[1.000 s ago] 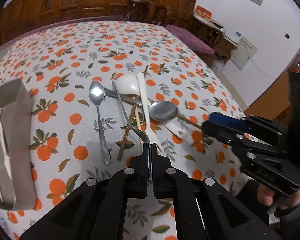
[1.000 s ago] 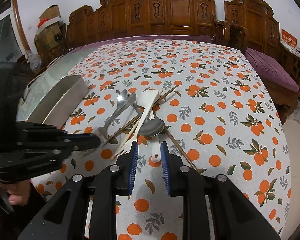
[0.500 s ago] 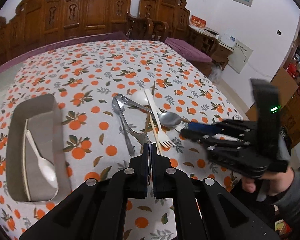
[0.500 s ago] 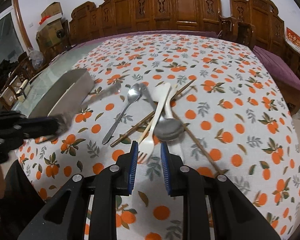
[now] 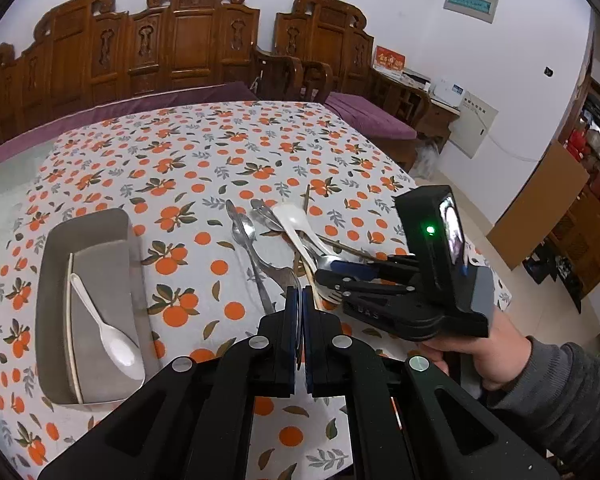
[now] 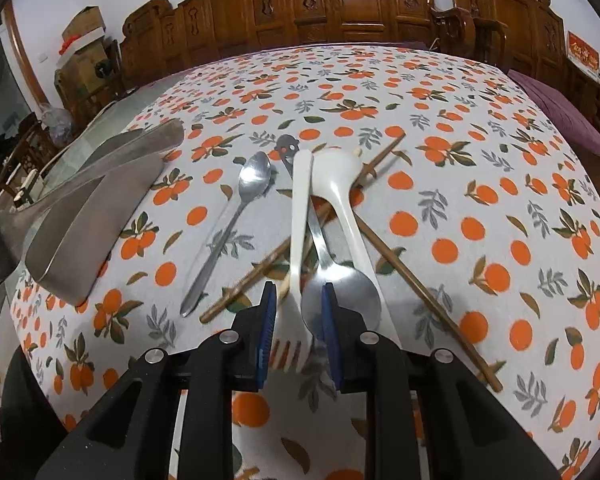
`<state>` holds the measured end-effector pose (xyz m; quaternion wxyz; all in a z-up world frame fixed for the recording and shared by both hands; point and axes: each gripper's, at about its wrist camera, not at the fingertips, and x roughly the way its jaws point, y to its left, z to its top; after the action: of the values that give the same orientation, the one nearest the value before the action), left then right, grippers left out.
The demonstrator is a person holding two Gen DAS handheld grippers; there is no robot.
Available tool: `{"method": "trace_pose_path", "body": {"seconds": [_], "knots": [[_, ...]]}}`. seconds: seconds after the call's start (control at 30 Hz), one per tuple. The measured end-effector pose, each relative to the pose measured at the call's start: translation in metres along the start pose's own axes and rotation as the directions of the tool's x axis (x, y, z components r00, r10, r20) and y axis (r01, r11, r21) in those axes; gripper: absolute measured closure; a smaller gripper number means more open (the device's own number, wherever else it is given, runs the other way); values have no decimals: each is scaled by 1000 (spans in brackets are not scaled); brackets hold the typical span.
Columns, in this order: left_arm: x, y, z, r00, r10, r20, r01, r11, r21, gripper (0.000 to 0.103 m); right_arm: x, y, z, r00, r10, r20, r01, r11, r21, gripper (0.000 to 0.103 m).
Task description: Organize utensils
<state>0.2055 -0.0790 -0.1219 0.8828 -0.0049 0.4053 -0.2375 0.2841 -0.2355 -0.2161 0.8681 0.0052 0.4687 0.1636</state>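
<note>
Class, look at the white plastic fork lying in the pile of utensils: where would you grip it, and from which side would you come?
Grip the white fork low on its handle, just above the tines, coming from above at the near end. That end lies clear of the chopsticks, though a metal spoon sits close beside it. The right hand-held gripper straddles that spot.

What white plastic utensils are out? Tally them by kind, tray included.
White spoons: 2 (one in the tray at, one outside it at)
White forks: 1
Total: 3
</note>
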Motion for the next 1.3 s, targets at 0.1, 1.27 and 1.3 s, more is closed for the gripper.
{"method": "trace_pose_path", "body": {"seconds": [0.1, 1.27, 1.3], "knots": [[-3, 1, 0, 1000, 2, 4, -1, 1000, -1, 101, 4, 3, 6, 1000, -5, 2, 5, 1000, -14, 78], [-51, 57, 42, 989, 74, 131, -66, 996, -62, 102, -9, 21, 35, 1000, 1, 4, -1, 997, -72, 96], [-53, 60, 43, 988, 77, 134, -68, 995, -66, 102, -11, 24, 36, 1000, 6, 8, -6, 997, -73, 95]]}}
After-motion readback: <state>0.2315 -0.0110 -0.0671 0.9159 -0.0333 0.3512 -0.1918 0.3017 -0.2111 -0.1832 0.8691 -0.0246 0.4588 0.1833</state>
